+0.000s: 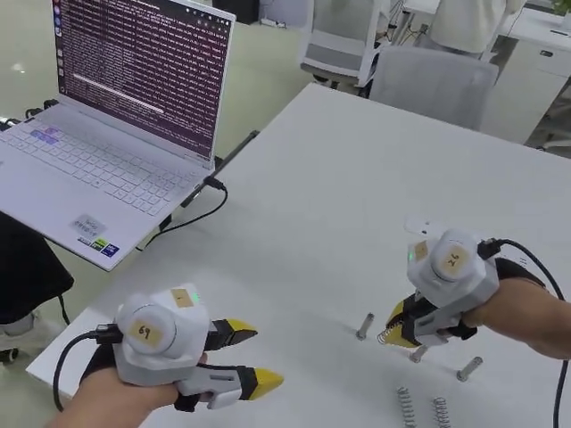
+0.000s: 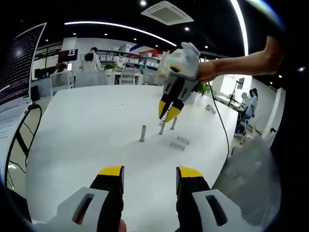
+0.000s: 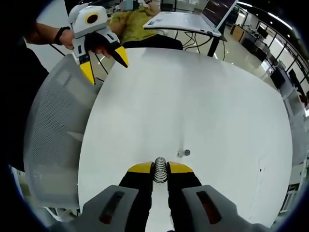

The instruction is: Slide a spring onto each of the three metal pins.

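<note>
Right gripper (image 1: pixel 400 327): pressed together on one spring (image 3: pixel 160 170), pinched between the yellow tips with the coil pointing out ahead.
Left gripper (image 1: pixel 252 357): spread, holding nothing, low over the counter (image 1: pixel 357 178) and well apart from the work.
Held spring, place: above the counter, just beside the pins (image 1: pixel 364 326), not yet over any one of them as far as we can tell.
Pins, count: three, standing on the counter near each other; one is partly behind the right gripper, and we see no coil on any.
Loose springs (image 1: pixel 407 406): two, lying side by side on the counter near the pins.
Laptop (image 1: pixel 116 125): open, at the counter's far left.
Done: nothing yet, by our judgement.
Left: all three springs, with the first in hand.
</note>
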Tool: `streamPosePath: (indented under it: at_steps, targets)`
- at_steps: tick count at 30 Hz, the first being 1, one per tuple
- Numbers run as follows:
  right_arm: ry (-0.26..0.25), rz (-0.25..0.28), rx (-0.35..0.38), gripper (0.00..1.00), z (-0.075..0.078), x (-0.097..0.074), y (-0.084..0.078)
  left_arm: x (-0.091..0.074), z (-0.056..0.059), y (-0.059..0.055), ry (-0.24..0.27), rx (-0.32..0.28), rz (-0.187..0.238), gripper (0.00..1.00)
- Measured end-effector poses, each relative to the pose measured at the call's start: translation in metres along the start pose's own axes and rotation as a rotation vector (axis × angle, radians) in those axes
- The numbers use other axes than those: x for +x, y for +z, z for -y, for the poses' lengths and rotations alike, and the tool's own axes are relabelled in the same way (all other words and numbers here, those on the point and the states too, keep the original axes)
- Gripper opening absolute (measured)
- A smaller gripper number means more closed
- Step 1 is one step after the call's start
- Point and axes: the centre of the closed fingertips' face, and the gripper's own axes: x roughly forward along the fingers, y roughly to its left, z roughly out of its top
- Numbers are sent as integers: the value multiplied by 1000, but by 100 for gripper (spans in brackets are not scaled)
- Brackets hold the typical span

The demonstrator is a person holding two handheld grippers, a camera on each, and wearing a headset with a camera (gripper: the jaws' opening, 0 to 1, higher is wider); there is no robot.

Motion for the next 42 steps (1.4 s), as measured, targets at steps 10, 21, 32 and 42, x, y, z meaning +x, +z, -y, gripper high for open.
streamPosePath:
  at_steps: [10,21,32,42]
  targets:
    - [-19,-16,2,8,19,9,-1,-2,-4,1,14,-11,8,37]
    - [-40,-27,11,8,36,15,-5,-2,-3,-2,21,-25,6,37]
    - [-46,-33,12,8,45,20,-3,-2,-8,-2,27,-35,9,36]
    - [-34,-33,13,8,48,26,0,-2,-9,-4,30,-47,7,36]
